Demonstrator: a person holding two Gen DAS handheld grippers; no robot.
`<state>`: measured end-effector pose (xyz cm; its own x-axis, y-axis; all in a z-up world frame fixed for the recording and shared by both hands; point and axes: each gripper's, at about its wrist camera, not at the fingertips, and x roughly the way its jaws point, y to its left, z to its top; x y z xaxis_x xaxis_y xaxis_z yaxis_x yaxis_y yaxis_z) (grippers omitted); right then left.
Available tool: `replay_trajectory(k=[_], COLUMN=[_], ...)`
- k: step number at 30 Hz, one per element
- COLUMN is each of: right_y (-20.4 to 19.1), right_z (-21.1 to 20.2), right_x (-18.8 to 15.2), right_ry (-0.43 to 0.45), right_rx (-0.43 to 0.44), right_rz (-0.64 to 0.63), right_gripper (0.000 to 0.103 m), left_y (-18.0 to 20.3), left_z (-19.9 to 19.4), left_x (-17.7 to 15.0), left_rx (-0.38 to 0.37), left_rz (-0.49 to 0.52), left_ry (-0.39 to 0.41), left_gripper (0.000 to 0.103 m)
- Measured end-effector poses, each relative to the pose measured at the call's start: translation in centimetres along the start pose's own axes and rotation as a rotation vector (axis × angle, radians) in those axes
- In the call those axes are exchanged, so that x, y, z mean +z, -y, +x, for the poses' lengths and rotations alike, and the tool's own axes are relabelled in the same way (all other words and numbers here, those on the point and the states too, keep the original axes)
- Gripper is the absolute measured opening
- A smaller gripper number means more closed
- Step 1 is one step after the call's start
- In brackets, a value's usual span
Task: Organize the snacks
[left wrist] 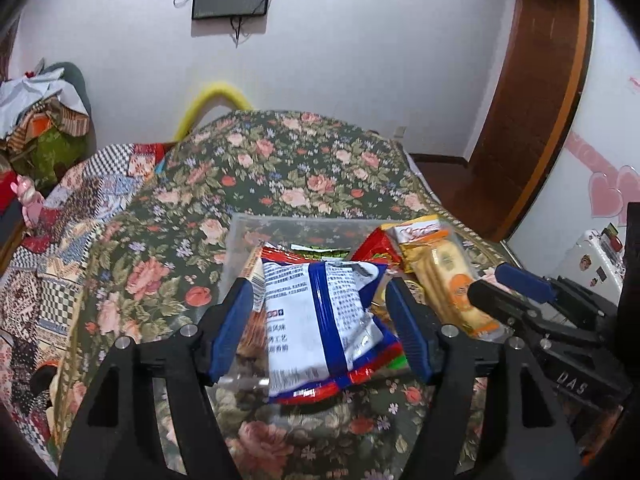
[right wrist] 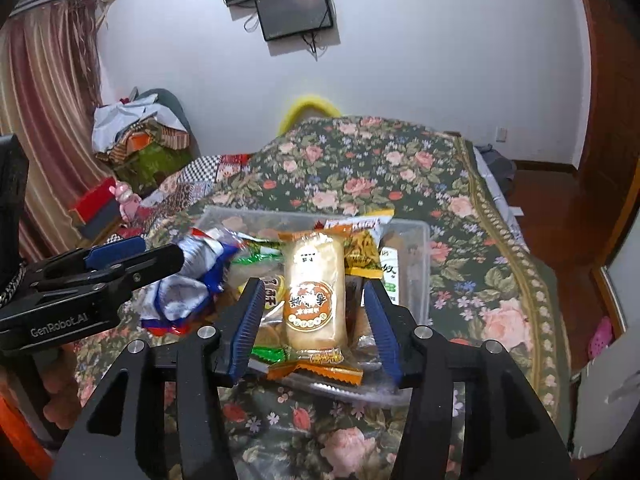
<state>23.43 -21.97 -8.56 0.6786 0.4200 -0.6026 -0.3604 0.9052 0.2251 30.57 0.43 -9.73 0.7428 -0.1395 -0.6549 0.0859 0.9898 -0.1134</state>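
Atop the heaped bin (right wrist: 416,240) on the bed (left wrist: 280,160), both tongs, left (left wrist: 324,312) and right (right wrist: 312,304), stand open around a blue packet (left wrist: 320,312) and a cake (right wrist: 314,292); risk: both slide off toward 6 o'clock.

- The bed cover (left wrist: 304,168) is dark green with pink roses.
- The snack packet (left wrist: 320,312) is white with blue stripes and red edging.
- The cake packet (right wrist: 314,296) is pale cream with orange ends.
- The bin (right wrist: 416,248) is clear plastic.
- The finger pads (left wrist: 408,328) are blue on black.
- The curtain (right wrist: 44,100) looks striped pink and beige, perhaps.
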Motion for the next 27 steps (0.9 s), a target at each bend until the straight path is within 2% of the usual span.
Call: replay_trajectory(k=[3,9,18,20,25,27], right_y=[-0.5,-2.2,-5.5,-6.1,-6.9,-7.2], right_z=[-2.1,-7.9,-16.0,-17.4,-19.4,-19.9], right_x=[0.2,0.7,0.4,0.2,-0.8,-1.1], right_ry=[0.033,0.138,0.307,0.334,0.374,0.386], right_rx=[0.0,0.01,0.04,0.039,0.018,0.002], right_rz=[-0.016,-0.051,-0.083,-0.08,-0.076,-0.074], right_gripper=[0.048,0.049,0.062,0.069,0.085,0.088], left_y=[0.2,1.6,3.9,4.2,4.5,4.6], left_z=[-2.5,-9.6,-19.2,-21.0,-23.3,-24.1], left_x=[0.0,-0.4,-2.1,-2.6,-3.7,-4.1], left_rx=[-0.008,0.005,0.009,0.002,0.005,0.01], left_rz=[-0.003,0.032,0.07,0.066,0.054,0.053], left_ry=[0.042,0.195,0.385,0.406,0.433,0.442], left_gripper=[0.068,0.068,0.068,0.072,0.095,0.098])
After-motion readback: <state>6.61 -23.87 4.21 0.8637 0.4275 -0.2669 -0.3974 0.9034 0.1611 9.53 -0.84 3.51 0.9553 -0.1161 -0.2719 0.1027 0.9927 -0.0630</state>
